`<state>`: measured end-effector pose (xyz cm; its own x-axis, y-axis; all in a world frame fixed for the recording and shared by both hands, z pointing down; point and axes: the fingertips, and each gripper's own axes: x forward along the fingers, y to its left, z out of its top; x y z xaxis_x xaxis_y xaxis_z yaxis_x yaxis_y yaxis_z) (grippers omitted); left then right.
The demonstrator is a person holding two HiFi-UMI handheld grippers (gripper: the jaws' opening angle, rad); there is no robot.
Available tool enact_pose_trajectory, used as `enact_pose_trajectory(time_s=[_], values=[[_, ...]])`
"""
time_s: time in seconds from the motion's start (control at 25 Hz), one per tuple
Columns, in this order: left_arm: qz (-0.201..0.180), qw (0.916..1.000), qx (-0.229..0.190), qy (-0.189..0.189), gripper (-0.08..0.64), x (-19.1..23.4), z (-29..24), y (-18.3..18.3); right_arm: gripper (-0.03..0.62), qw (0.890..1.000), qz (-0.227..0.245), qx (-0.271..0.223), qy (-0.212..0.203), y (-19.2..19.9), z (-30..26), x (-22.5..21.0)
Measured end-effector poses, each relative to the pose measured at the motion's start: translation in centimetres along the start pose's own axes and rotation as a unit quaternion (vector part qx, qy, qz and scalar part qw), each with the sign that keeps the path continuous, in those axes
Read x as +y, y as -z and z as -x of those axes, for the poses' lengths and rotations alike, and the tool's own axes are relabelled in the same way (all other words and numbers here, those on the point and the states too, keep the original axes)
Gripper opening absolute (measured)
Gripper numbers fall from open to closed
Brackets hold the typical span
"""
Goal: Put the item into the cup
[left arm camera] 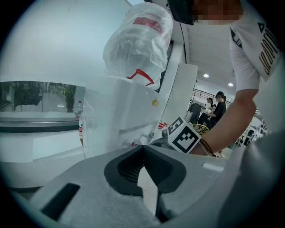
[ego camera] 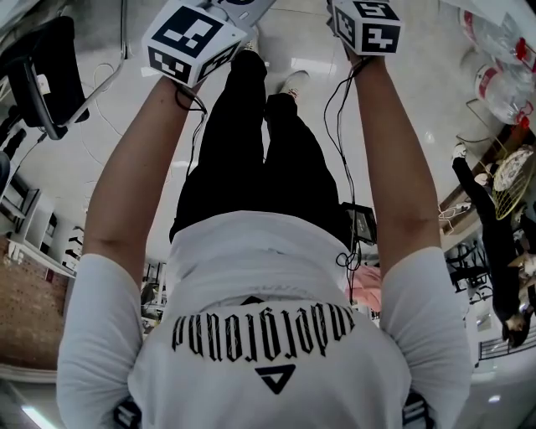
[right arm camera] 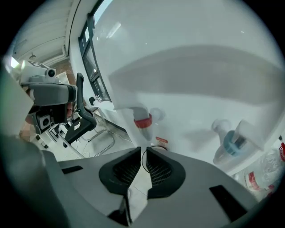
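pinching loop (right arm camera: 142,159), right claw (right arm camera: 141,152) (bottles (right arm camera: 143,121) beyond)

From head, steeply down over torso (ego camera: 268,335) to floor (ego camera: 67,176). From each gripper, close along its jaws. Shared, head and left gripper views: right marker cube (ego camera: 367,25).

Black-and-white squares recorded on marker cubes (ego camera: 193,38). Shirt (ego camera: 268,276) white, black lettering; trousers (ego camera: 251,142) black. Bottle cap (right arm camera: 142,121) red. In right gripper (right arm camera: 143,148), thin loop (right arm camera: 142,160), seemingly black.

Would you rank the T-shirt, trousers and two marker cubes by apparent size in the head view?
1. T-shirt
2. Trousers
3. Left marker cube and right marker cube: both cropped, order unsure.
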<state>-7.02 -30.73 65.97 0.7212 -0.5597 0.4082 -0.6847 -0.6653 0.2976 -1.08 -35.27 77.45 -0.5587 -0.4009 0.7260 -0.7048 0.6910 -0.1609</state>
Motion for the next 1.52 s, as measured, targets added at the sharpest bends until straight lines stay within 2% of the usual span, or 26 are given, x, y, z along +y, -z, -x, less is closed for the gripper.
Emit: enact_pose_trajectory(time_s=[0.48, 0.76, 1.24, 1.52], values=[[0.015, 0.9997, -0.019, -0.008, 0.015, -4.4, 4.8, -4.0, 0.023, 0.998, 0.049, -0.025, -0.031, -3.0, 9.5, 4.2], [0.027, 0.9994, -0.011, -0.016, 0.015, -6.6, 8.0, -5.0, 0.023, 0.996, 0.054, -0.048, -0.047, -5.1, 15.9, 6.5], [0.018, 0.9985, -0.051, 0.01, 0.015, -12.5, 11.0, -10.9, 0.018, 0.989, 0.072, -0.11, -0.062, -10.8, 24.7, 11.0], [0.002, 0.9983, -0.055, 0.018, 0.015, -15.5, 12.6, -12.6, 0.015, 0.987, 0.08, -0.128, -0.062, -11.6, 29.0, 12.2]])
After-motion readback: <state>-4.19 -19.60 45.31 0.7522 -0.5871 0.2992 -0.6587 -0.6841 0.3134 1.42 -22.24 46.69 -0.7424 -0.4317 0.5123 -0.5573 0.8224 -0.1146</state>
